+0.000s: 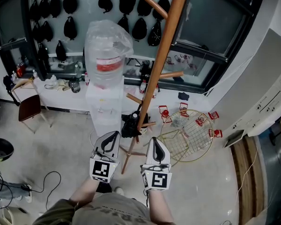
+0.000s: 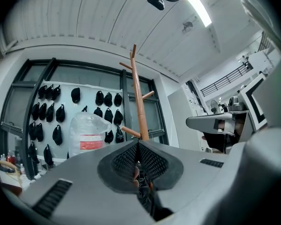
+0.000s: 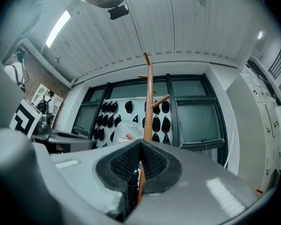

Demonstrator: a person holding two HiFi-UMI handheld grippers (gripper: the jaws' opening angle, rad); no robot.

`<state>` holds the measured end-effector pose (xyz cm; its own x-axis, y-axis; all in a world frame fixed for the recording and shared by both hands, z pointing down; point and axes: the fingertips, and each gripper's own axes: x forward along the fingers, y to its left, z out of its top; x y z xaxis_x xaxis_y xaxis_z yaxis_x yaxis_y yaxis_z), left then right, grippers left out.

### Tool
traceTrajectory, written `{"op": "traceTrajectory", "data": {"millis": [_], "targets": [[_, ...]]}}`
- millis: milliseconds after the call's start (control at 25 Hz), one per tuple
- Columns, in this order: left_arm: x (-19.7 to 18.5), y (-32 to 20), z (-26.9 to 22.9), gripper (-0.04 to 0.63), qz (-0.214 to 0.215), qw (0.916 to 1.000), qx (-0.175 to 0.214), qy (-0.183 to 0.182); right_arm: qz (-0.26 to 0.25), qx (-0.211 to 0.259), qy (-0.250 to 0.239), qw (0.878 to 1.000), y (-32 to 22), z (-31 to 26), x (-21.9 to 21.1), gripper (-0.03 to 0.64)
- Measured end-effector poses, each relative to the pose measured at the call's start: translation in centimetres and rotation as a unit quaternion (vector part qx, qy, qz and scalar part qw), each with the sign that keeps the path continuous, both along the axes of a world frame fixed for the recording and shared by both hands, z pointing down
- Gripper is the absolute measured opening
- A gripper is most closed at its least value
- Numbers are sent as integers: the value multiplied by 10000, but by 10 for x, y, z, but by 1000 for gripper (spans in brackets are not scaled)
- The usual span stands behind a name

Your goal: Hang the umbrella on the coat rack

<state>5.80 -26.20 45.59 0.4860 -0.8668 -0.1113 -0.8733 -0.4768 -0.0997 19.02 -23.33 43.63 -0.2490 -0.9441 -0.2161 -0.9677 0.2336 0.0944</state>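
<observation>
The top of the coat rack (image 1: 161,55) is cut off by the upper edge of my head view, and part of its foot sits behind the two tools. Low on the pole, near a short peg (image 1: 132,98), there is a small dark bundle that I take for the umbrella (image 1: 130,124). It is too dark and small for me to tell whether it hangs from the rack or only rests against it. Neither gripper view helps, since each tool's own grey body blocks everything low down. Only the upper pole (image 2: 139,107) (image 3: 148,102) shows above the jaws.

The left hand-held gripper (image 1: 114,134) (image 2: 138,146) has its jaws pressed together with nothing between the pads. Only a sliver of the room behind shows through the slit. The right hand-held gripper (image 1: 154,139) (image 3: 140,146) is closed just the same and is empty. Both point toward the rack's base and stop short of it, touching nothing.

A water dispenser (image 1: 105,107) stands just left of the rack, and a wire basket (image 1: 187,135) lies on the floor (image 1: 61,149) to its right. Black bags (image 1: 126,1) hang on the wall behind.
</observation>
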Motion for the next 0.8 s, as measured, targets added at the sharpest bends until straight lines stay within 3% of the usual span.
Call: {"op": "traceTrajectory", "data": {"millis": [160, 440, 800], "targets": [[1, -1, 4, 9, -15, 10000, -78, -50, -35, 19, -11, 10000, -2, -3, 1, -2], [5, -1, -6, 9, 7, 9999, 119, -106, -73, 55, -8, 10000, -4, -7, 1, -2], [5, -7, 0, 9, -56, 9999, -27, -145, -75, 86, 30, 9999, -8, -7, 3, -2]]}}
